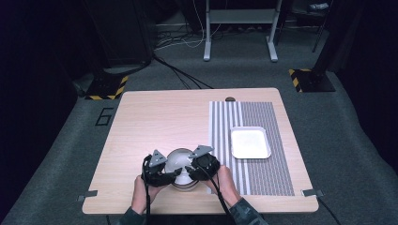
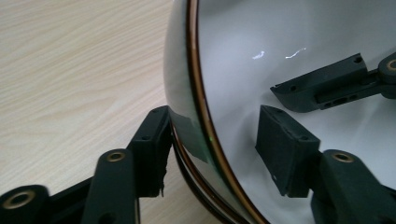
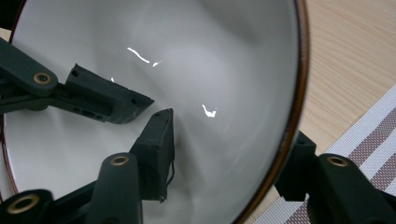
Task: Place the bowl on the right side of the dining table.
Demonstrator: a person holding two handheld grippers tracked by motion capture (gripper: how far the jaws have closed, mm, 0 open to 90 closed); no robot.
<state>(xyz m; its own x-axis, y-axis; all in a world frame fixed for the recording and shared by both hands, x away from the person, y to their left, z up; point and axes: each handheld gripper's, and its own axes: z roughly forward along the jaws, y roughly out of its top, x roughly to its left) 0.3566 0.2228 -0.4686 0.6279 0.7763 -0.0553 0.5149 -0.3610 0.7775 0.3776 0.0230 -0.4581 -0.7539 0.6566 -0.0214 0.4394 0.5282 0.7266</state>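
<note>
bowl (image 1: 180, 164): white, brown-rimmed, sat at near edge of tabletop (image 1: 155, 117), left of striped mat (image 1: 263, 140) with white tray (image 1: 250, 143) | left gripper (image 2: 212, 149): fingers straddled bowl's left rim, outer finger touching wall, inner one apart | right gripper (image 3: 229, 172): fingers straddled right rim, firm pinch unclear

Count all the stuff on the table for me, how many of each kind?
Bowls: 1, the white bowl with a brown rim
Trays: 1, the white tray
Mats: 1, the striped mat
Grippers: 2, the left gripper and the right gripper
Total: 5
</note>
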